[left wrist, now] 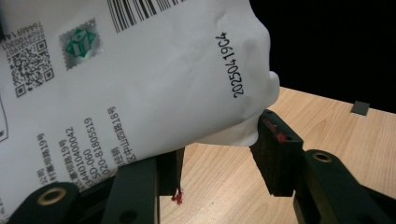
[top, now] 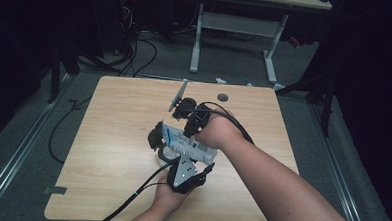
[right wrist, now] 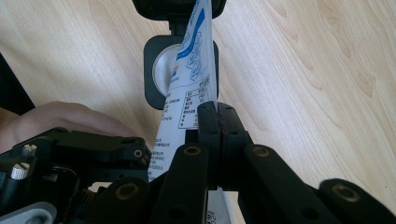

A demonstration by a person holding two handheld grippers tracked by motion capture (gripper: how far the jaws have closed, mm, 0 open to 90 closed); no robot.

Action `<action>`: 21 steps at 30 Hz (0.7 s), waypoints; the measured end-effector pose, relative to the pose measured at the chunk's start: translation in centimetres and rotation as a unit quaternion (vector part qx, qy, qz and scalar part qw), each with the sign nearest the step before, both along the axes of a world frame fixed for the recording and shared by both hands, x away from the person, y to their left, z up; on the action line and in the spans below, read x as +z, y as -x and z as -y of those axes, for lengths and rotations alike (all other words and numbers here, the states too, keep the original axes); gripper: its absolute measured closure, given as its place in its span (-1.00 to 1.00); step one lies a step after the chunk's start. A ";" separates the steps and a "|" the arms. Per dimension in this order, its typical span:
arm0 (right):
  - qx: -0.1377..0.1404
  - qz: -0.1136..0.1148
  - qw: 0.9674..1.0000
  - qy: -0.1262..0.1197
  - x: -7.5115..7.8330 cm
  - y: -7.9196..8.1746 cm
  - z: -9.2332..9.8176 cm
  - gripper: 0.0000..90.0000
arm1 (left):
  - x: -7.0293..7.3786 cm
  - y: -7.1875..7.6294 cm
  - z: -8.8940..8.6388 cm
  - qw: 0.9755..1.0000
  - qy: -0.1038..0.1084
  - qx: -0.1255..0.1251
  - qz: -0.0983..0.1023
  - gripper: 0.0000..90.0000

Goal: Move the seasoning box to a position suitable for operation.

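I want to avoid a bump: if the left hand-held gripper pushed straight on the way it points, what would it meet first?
Probably the white printed plastic pouch already between the left hand-held gripper jaws; past it, depth is unclear.

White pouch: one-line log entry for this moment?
object: white pouch | right gripper: shut on its edge | left gripper: jaws around its lower end | surface: table

Black two-jaw tongs, bare forearms

Left tongs (top: pixel 158 139) carry a grey three-cornered plate and black cable; right tongs (right wrist: pixel 217 114) show brass-ringed pivot holes.

White bag (left wrist: pixel 154 79) reads "2025041 9C4" beside a barcode.
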State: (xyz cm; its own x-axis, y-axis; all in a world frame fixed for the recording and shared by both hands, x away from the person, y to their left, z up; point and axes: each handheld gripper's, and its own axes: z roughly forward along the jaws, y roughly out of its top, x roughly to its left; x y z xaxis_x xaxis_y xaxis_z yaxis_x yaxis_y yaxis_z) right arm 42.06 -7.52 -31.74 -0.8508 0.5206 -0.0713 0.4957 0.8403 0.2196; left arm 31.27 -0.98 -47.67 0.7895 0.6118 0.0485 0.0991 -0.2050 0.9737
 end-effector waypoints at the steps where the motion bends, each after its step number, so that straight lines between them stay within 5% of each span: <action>1: -0.001 0.000 1.000 -0.001 0.0 0.0 0.0 1.00 | 0.0 0.0 0.0 1.000 0.000 0.000 0.000 0.26; 21: 0.004 -0.003 1.000 0.004 -0.2 0.0 -0.3 1.00 | 0.1 -0.1 0.2 1.000 0.000 -0.001 0.003 0.27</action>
